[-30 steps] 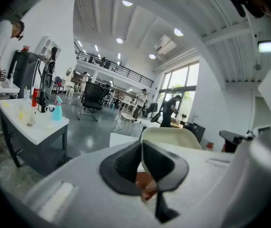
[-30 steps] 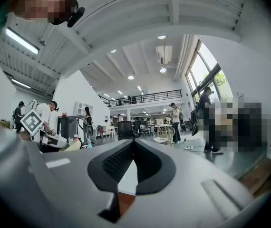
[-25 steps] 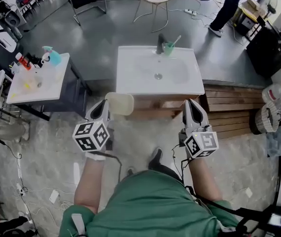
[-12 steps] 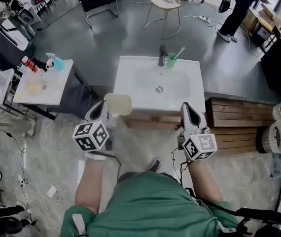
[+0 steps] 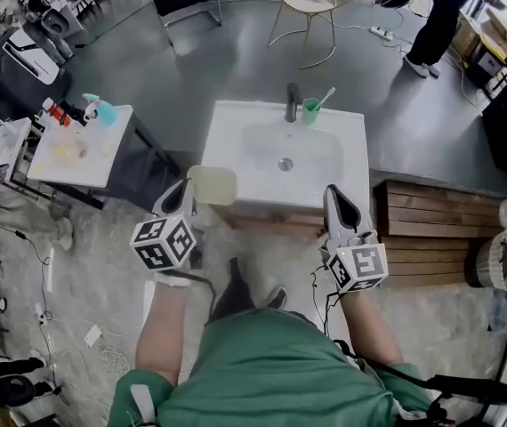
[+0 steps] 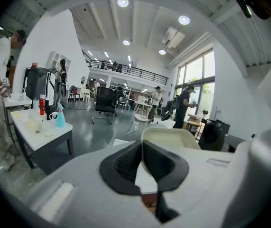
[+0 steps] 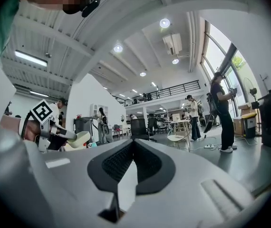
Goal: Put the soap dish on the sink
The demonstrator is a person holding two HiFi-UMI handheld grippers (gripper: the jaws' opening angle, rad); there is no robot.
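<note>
the fingers [image 6: 123,165] of the left gripper [image 6: 141,148] are shut on the soap dish [image 6: 171,139]. they pinch one edge of it. the dish is pale cream with round corners, and it sticks out in front of the gripper. the fingers [image 7: 147,163] of the right gripper [image 7: 133,148] are pressed together with nothing between them.

from the head view, the soap dish is up in the air at the front left corner of the white sink [image 5: 236,172]. part of it is over the sink's edge. i cannot tell if it touches the sink. the right gripper is just by the front right part of the sink, well apart from the dish. each gripper has a cube with black and white squares on it, and a bare arm holds each one. the person wears a green top [image 5: 262,372].

at the back of the sink there is a dark tap [image 5: 293,101]. just beside the tap is a green cup [image 5: 311,109] with a toothbrush in it. the drain [image 5: 285,163] is in the middle of the bowl.

to the left of the sink is a white bench [image 5: 93,154]. a blue spray bottle [image 5: 100,109] stands on it, next to some small bottles. to the right of the sink are brown wooden boards [image 5: 422,221]. past the sink, on the grey floor, there is a round chair [image 5: 311,3], and another person [image 5: 440,16] stands far off.
</note>
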